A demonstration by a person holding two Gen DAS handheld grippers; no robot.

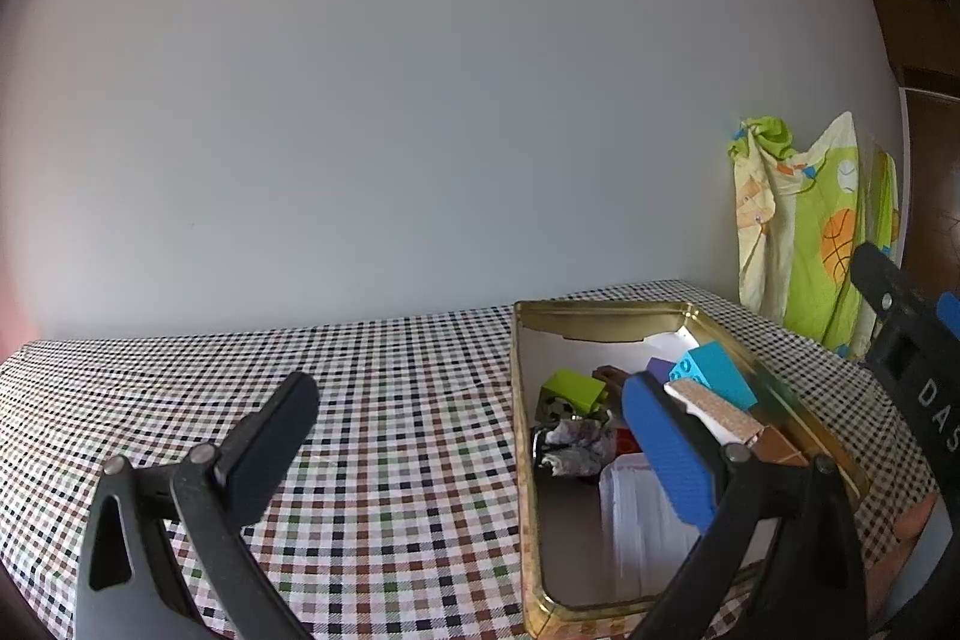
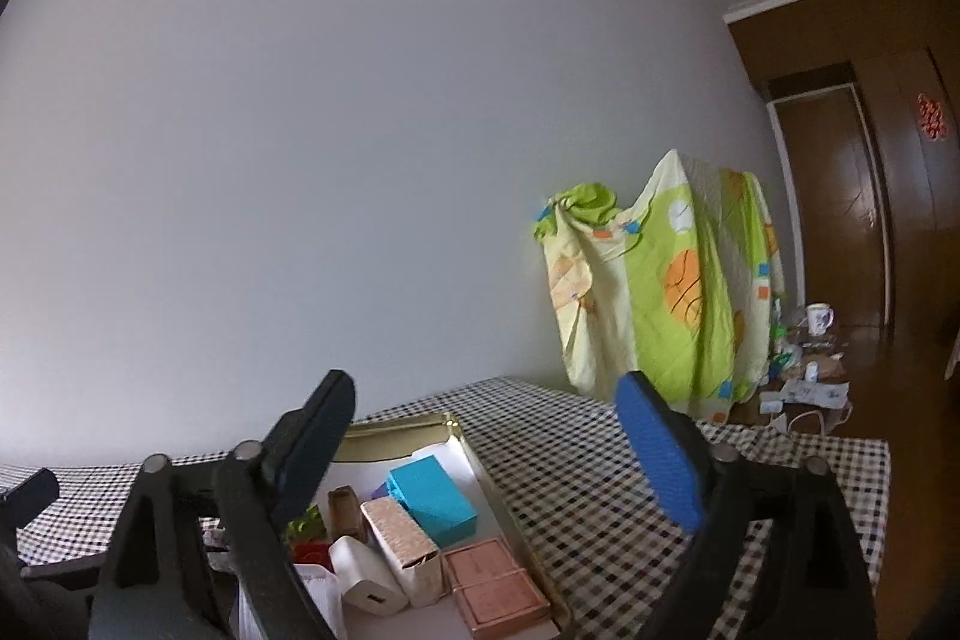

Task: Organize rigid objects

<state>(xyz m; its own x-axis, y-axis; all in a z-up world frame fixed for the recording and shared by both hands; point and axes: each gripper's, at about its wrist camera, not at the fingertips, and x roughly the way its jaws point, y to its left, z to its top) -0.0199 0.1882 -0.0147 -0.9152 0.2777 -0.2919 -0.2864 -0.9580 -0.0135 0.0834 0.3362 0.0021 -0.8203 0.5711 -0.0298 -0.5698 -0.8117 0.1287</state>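
A gold tin box (image 1: 521, 400) lies open on the checked tablecloth (image 1: 390, 400). Inside it lie a cyan block (image 1: 717, 376), a lime green block (image 1: 573, 391), a speckled beige box (image 1: 720, 415), a crumpled wrapper (image 1: 579, 445) and white items. My left gripper (image 1: 474, 442) is open and empty, its blue finger (image 1: 669, 451) over the tin. In the right wrist view the tin (image 2: 510, 508) holds the cyan block (image 2: 432, 499), the beige box (image 2: 402, 541), a white charger (image 2: 366, 574) and a pink box (image 2: 495, 589). My right gripper (image 2: 486, 448) is open and empty above it.
A white wall stands behind the table. A green patterned blanket (image 2: 660, 280) hangs at the far right. Beyond it lies floor clutter with a mug (image 2: 819, 319) and wooden doors (image 2: 840, 196). The right gripper's body (image 1: 912, 340) shows at the left view's right edge.
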